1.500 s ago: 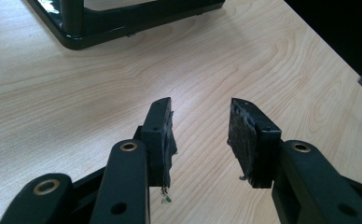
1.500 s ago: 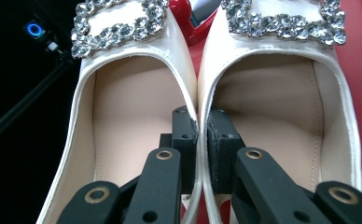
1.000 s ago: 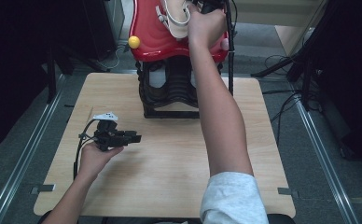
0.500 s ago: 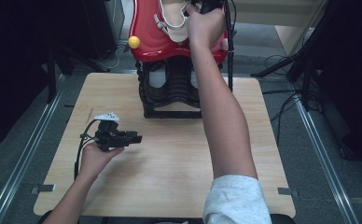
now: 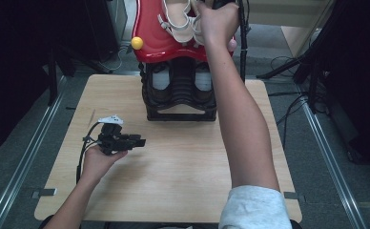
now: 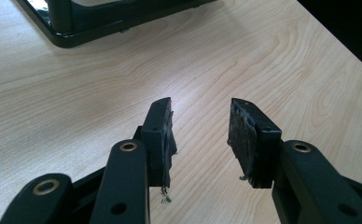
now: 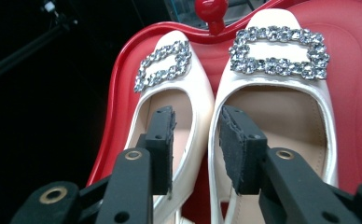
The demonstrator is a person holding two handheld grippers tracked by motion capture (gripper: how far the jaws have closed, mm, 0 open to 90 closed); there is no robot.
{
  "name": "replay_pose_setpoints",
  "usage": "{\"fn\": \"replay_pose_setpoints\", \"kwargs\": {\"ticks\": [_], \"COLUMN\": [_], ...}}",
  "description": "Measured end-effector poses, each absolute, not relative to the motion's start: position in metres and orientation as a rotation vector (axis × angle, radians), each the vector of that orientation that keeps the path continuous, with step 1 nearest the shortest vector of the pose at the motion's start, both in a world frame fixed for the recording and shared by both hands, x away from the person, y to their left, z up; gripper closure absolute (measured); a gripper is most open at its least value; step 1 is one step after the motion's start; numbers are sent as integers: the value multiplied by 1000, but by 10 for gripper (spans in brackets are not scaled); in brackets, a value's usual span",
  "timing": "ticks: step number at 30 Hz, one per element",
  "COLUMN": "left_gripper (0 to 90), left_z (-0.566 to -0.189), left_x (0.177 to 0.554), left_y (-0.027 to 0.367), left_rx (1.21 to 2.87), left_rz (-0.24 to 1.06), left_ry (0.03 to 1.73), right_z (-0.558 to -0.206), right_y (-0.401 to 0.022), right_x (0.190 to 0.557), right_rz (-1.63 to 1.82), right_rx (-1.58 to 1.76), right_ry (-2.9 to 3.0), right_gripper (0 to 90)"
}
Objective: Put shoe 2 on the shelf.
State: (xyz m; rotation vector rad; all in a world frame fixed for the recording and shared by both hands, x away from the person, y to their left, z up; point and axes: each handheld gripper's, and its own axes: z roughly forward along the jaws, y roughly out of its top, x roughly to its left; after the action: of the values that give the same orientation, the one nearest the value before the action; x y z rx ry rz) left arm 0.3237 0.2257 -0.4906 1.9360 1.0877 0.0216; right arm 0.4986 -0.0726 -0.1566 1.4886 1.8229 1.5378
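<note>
Here the right gripper [image 7: 195, 144], jaws just opening, straddles the inner edges of two white rhinestone-buckled shoes [image 7: 268, 84] (red glossy tray [image 7: 356, 70], upper frame); left gripper [image 6: 200, 135] half-open, empty

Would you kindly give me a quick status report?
Left gripper open, idle over table. Right gripper has just been opening, straddling white shoes' inner edges on red tray. Nothing blocking.

A light wooden table [image 5: 173, 181] is seen, and a black rack [image 5: 180, 93] is stood directly on it near the far edge. A red tray [image 5: 149, 45] is carried on top of the rack, and 2 white shoes [image 7: 179, 93] with sparkly buckles are laid in it side by side, touching.
</note>
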Motion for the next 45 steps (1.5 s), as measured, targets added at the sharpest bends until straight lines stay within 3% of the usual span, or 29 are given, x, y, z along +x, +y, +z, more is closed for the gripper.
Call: {"fn": "replay_pose_setpoints", "kwargs": {"ticks": [23, 30, 45], "left_gripper": [598, 583, 371], "left_z": [-491, -491, -491], "left_x": [324, 324, 326], "left_y": [226, 226, 230], "left_rx": [1941, 1930, 1866], "left_rz": [22, 16, -3], "left_ry": [1096, 1094, 1055], "right_z": [-165, -176, -207], "right_y": [-139, -163, -202], "right_x": [485, 480, 476], "right_rz": [1545, 1542, 1510], "right_rx": [1459, 1447, 1502], "right_ry": [1788, 1771, 1772], "right_gripper": [555, 484, 449]}}
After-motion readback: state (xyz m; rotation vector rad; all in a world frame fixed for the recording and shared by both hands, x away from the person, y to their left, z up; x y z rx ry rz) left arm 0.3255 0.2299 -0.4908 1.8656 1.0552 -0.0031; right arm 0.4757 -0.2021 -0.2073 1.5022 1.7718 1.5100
